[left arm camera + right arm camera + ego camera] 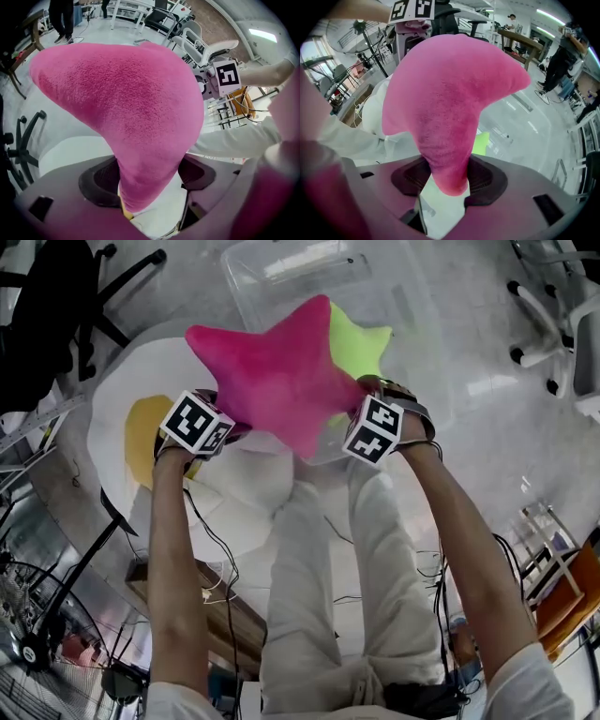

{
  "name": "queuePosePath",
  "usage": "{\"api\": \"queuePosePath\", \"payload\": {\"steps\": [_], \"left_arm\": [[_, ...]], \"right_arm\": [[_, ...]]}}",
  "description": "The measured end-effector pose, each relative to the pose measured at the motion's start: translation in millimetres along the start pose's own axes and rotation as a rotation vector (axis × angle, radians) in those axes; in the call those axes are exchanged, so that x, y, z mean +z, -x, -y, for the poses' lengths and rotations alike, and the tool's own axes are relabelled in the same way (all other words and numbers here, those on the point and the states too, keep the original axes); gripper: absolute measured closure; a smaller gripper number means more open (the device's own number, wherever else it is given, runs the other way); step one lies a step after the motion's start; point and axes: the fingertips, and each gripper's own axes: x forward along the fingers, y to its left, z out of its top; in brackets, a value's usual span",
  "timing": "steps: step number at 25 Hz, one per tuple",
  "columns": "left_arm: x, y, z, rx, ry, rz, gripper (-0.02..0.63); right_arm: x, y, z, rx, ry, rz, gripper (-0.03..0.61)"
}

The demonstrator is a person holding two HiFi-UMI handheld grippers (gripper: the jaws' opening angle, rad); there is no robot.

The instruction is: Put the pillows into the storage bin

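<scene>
Clear storage bin (246,282), 1 green pillow (364,341) inside, pink pillow (277,371) above

Black office chair (47,324) top left, white office chair (542,310) top right, perhaps a fan (33,648) bottom left

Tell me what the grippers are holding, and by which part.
Both hold the pink star-shaped plush pillow: the left gripper clamps one star arm near its tip, the right gripper another arm.
</scene>
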Motion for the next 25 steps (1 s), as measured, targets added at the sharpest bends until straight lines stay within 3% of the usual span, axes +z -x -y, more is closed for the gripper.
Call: {"api": "queuePosePath", "payload": {"steps": [14,25], "left_arm": [[100.8,-38.3,28.5,0.007,-0.147,-0.103,0.227],[140.6,-75.4,51.8,-0.007,-0.173,-0.187,0.219]], "right_arm": [[-100.6,-5.6,32.5,-0.021,-0.18,-0.027,0.336],[-161.3,-20.0,39.3,-0.016,-0.253,-0.083,0.324]]}}
